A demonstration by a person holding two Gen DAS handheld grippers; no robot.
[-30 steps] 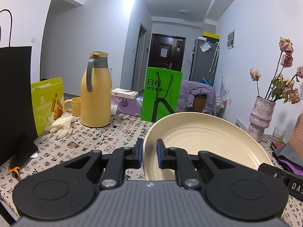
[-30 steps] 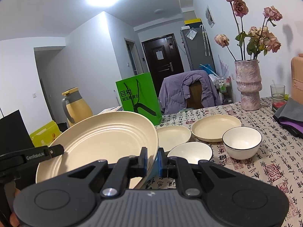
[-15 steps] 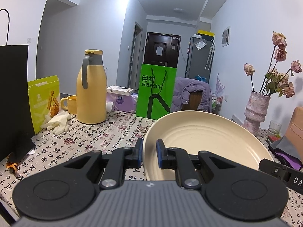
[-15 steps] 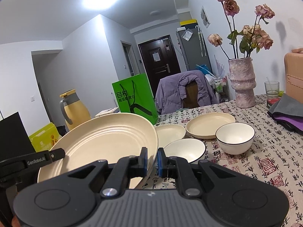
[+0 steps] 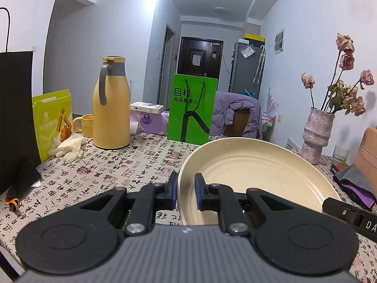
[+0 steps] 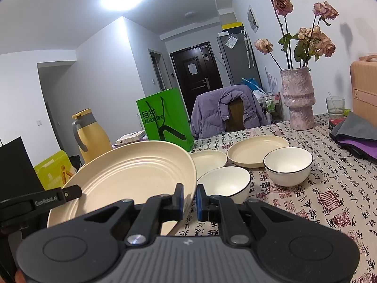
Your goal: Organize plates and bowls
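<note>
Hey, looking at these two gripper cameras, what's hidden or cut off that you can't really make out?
- Large plate, left wrist view: its near edge is hidden behind the left gripper.
- Nearer white bowl, right wrist view: its left side is covered by the large plate, its base by the right gripper.
- Small cream plate, right wrist view: partly behind the large plate.
- Black bag, left wrist view: cut off by the left edge.

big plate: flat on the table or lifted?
Lifted and tilted. Both grippers clamp the plate by opposite rims, above the table.
</note>
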